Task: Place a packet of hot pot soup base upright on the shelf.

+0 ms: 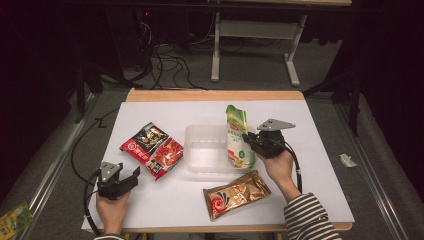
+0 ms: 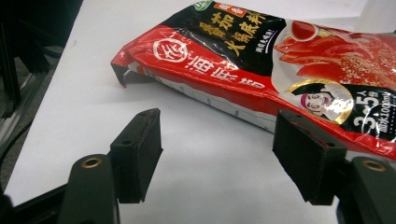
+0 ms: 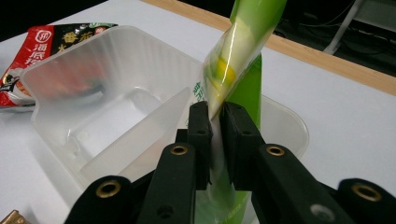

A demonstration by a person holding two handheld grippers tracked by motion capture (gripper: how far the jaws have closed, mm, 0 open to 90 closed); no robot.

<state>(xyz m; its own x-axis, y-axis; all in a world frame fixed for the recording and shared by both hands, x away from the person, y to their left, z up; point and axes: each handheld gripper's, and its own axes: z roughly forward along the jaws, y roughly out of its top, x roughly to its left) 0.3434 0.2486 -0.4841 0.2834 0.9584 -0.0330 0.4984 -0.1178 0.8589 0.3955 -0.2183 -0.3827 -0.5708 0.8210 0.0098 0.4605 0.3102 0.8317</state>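
Observation:
A green and white pouch (image 1: 237, 139) stands on edge at the right side of the clear plastic tub (image 1: 200, 150), and my right gripper (image 1: 248, 140) is shut on it. In the right gripper view the two pads pinch the pouch (image 3: 233, 60) edge-on above the tub (image 3: 93, 84). My left gripper (image 1: 134, 174) rests open at the table's front left, a short way from the red and black sauce packet (image 1: 151, 149). The left gripper view shows its jaws wide apart with bare table between them, and the packet (image 2: 280, 65) lies just beyond.
A gold snack pouch (image 1: 236, 193) lies flat near the front edge, below the tub. The white table top (image 1: 170, 200) has a wooden rim at the back. Cables and a metal stand are on the floor beyond. A small green packet (image 1: 14, 218) lies on the floor at left.

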